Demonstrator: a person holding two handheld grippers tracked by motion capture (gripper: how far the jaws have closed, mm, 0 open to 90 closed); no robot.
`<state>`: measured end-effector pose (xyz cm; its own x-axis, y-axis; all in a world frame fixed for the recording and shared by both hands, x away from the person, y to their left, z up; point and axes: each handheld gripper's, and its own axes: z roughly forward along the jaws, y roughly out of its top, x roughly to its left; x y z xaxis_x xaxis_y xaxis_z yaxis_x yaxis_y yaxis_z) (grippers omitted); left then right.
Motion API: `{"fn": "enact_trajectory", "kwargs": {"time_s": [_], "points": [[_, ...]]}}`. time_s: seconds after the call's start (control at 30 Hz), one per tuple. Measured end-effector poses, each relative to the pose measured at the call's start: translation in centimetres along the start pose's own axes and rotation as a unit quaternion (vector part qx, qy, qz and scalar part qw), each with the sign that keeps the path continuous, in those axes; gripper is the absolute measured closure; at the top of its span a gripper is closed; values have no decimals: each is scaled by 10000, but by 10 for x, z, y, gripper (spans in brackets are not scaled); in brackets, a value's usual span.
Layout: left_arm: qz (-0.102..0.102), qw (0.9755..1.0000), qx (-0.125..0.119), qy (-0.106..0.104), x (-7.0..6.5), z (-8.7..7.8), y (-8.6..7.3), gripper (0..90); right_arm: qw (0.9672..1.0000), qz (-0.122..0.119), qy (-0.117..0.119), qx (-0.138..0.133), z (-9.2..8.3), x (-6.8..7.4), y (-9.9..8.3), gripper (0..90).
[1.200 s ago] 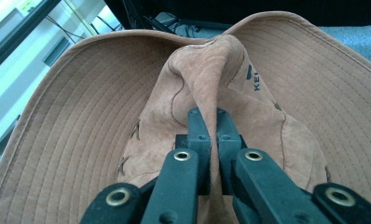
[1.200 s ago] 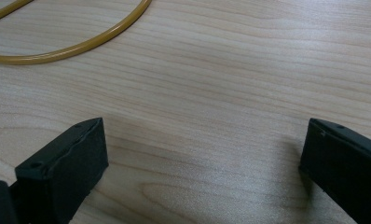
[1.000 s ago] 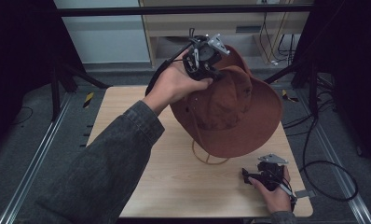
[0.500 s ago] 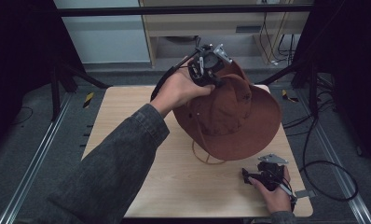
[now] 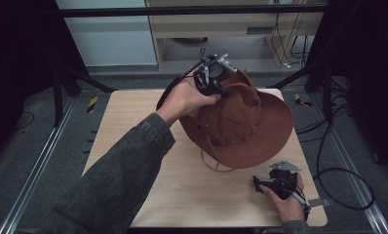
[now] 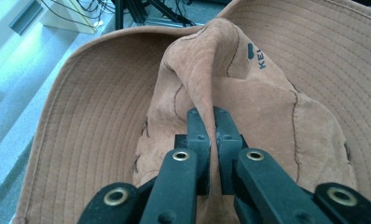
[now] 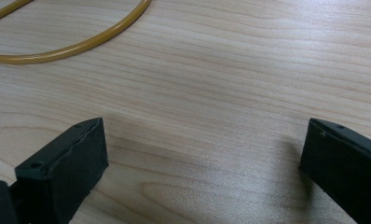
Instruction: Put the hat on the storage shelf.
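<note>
Pale wood makes up the worktop, which stands on a grey floor with dark stands and trailing cables around it. Nearest to me, at the front right corner, the person's right hand rests low on the wood with the right tongs, whose jaws stand spread wide with nothing between them; they seem parked there, out of the way, while the other arm works. Just beyond them a thin yellowish cord loops across the wood, most likely the chin strap hanging from the hat. Farther in, over the middle and right of the worktop, a brown wide-brimmed hat is held up tilted, its brim sloping down toward the surface; whether the low edge touches the wood I cannot tell. At the far side the left hand, reaching in on a grey sleeve, grips the left tongs, whose jaws are pinching a raised fold of the soft crown. Taking the crown by a pinched ridge looks like a sensible way to lift something so floppy, since the brim offers little to hold. Behind it all sit a pale wall and a wooden shelf unit.
</note>
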<state>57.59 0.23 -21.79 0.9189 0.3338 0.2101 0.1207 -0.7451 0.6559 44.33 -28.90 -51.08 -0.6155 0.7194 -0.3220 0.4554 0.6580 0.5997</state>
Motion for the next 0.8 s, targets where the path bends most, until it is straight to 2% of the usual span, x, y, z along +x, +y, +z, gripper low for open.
{"fn": "enact_trajectory", "kwargs": {"time_s": [0.17, 0.23, 0.4, 0.53, 0.8], "points": [[-49, 10000, 50, -35, -1, 3, -2, 858, 10000, 9, 5, 5, 0, 0, 0, 7], [-125, 9999, 38, -15, 0, 4, -4, 857, 10000, 6, 0, 2, 0, 0, 0, 7], [-133, 9999, 75, 56, -1, 5, -5, 811, 10000, 2, -1, 0, 0, 0, 0, 8], [-209, 9995, -15, 234, -1, 3, -6, 682, 10000, 4, -1, 3, 0, 0, 0, 7], [-275, 9989, -97, 373, -3, 3, -9, 442, 10000, 13, 6, 14, 0, 0, 0, 7]]}}
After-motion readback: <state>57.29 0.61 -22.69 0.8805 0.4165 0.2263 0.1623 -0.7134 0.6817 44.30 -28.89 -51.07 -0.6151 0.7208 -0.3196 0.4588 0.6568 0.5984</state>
